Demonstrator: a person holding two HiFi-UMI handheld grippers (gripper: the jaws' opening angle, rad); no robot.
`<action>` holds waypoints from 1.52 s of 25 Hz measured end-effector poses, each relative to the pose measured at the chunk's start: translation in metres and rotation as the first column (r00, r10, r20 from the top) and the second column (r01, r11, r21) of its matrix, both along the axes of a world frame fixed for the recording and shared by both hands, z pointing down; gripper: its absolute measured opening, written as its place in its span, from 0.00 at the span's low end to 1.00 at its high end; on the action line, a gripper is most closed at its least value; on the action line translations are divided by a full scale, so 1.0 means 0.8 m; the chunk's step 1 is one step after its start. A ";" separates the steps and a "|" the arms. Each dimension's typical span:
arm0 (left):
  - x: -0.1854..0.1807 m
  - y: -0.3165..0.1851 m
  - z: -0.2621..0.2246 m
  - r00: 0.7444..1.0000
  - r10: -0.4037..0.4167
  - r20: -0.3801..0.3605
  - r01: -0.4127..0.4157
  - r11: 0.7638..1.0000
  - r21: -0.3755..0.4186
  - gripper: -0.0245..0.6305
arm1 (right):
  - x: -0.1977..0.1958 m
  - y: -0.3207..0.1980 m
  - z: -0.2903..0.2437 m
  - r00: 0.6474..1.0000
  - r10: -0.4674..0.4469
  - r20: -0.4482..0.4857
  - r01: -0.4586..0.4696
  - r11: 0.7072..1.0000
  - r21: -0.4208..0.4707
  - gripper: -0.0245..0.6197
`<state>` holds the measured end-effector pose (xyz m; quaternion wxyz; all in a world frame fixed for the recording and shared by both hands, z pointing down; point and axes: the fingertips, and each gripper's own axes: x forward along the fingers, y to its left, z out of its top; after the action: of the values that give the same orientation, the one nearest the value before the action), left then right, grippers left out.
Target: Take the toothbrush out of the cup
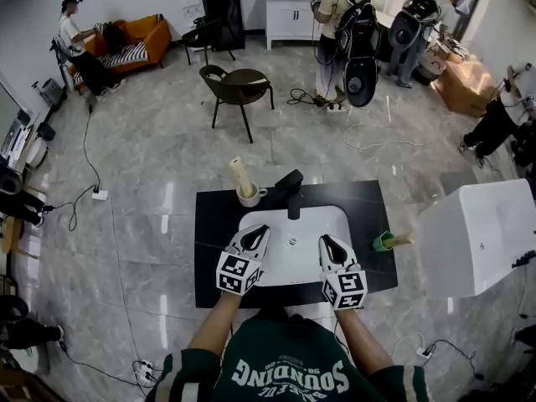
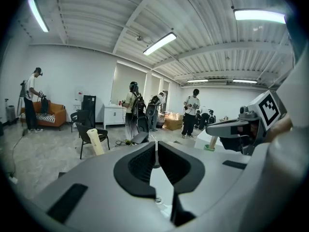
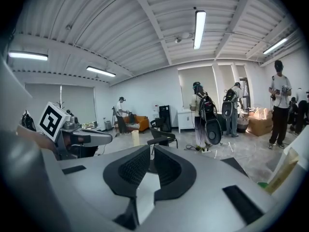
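We hold both tools over the white sink basin (image 1: 289, 223) set in the black countertop (image 1: 218, 249), and neither carries anything. The left gripper (image 1: 261, 229) has its dark ribbed jaws pressed together on nothing, and the right gripper (image 1: 324, 240) is likewise closed and empty.

Right of the basin, near the counter's edge, stands a small green cup (image 1: 383, 242) with a pale, wooden-looking toothbrush (image 1: 400, 240) leaning out of it away from the basin. We take that for our target. Behind the basin's left corner, beside the black faucet (image 1: 291, 182), a white mug (image 1: 249, 196) holds a thick cream tube (image 1: 239, 174), which looks too stout for a brush, though we cannot be sure.

We judge the reach has not begun. To do it well, we should spread the right jaws before arriving and come at the handle from the basin side. We then close on it above the cup's rim and draw along its lean, so the light cup does not tip. The left gripper could steady the cup.
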<state>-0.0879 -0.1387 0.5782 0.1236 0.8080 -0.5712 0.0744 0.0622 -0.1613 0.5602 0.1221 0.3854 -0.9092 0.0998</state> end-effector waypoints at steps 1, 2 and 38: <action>-0.007 -0.006 -0.001 1.000 -0.005 -0.001 0.005 1.000 0.001 0.06 | -0.005 -0.004 -0.001 1.000 -0.003 -0.002 0.003 1.000 -0.001 0.10; -0.013 -0.011 0.000 1.000 -0.013 0.000 0.013 1.000 0.001 0.06 | -0.010 -0.007 -0.001 1.000 -0.006 -0.004 0.006 1.000 -0.003 0.10; -0.182 -0.187 0.107 0.962 -0.274 0.015 0.272 0.945 -0.179 0.19 | -0.128 -0.140 0.056 0.965 -0.247 -0.084 0.240 0.967 -0.085 0.10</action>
<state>-0.2336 -0.2880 0.6641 0.2080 0.7071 -0.6679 0.1035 -0.0403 -0.2731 0.6054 0.1899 0.2703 -0.9386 0.0994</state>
